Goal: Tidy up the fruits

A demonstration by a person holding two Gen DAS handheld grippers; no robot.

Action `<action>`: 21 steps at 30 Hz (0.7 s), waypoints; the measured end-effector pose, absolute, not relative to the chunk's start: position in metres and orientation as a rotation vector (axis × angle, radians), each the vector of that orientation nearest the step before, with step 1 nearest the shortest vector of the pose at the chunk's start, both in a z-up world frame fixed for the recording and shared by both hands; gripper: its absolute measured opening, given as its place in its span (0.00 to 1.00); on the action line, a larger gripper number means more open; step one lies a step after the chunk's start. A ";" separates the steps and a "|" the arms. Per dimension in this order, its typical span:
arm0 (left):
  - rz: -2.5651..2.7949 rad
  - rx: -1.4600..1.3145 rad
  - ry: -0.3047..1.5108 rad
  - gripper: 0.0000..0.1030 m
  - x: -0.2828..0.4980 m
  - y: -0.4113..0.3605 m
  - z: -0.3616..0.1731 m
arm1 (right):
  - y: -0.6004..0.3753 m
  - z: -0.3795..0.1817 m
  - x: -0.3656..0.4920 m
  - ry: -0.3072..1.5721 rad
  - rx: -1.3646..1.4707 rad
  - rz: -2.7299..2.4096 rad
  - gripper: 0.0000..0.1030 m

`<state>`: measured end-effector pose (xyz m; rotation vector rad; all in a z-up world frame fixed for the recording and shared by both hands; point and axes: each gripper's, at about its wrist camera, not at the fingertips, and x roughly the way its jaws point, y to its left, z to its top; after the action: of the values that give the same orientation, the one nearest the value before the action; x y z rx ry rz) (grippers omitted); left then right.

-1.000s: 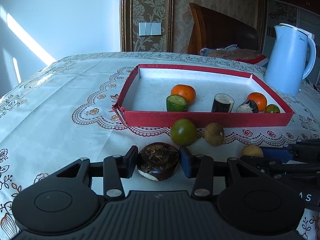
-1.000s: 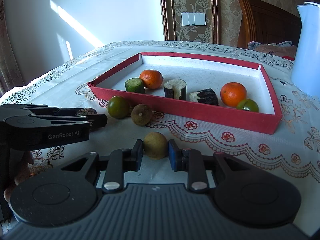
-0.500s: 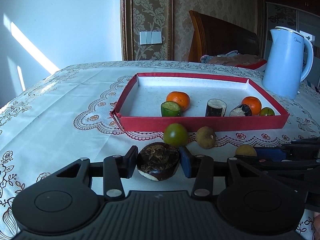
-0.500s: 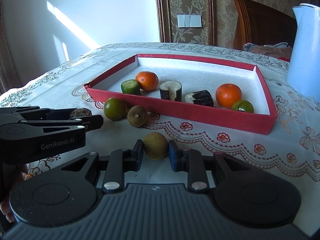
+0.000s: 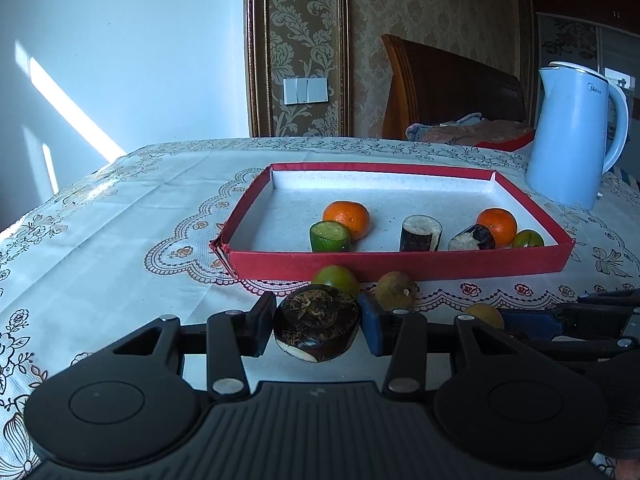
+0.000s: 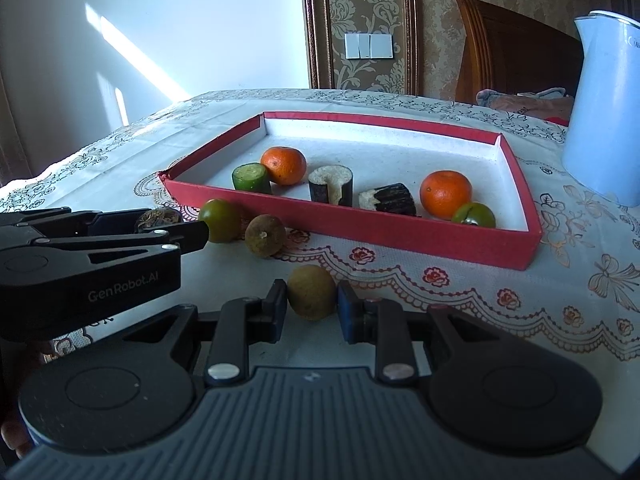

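Both grippers holding fruit before the shallow red-walled tray [image 5: 400, 266]
Left gripper [image 5: 318, 326] is clamping a dark mottled chunk [image 5: 316, 322], right gripper [image 6: 312, 304] a tan round fruit [image 6: 312, 297]; judging, lifting both clear over the tray's near wall avoids snagging

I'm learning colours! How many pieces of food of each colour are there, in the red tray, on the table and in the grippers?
Orange: 2
Green: 3
Brown or tan: 2
Dark, nearly black: 3
Total: 10
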<state>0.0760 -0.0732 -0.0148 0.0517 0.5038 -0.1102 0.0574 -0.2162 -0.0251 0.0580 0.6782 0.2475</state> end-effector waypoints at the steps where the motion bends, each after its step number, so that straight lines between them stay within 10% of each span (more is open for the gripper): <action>1: -0.107 0.050 0.502 0.43 0.076 -0.075 -0.014 | -0.217 -0.025 0.058 0.677 0.061 0.246 0.25; 21: -0.080 0.053 0.448 0.43 0.077 -0.096 -0.006 | -0.228 -0.020 0.054 0.629 0.135 0.191 0.25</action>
<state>0.0769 -0.0962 -0.0057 0.0530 0.4478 -0.0803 0.0542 -0.2281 -0.0202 0.1346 0.6295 0.1907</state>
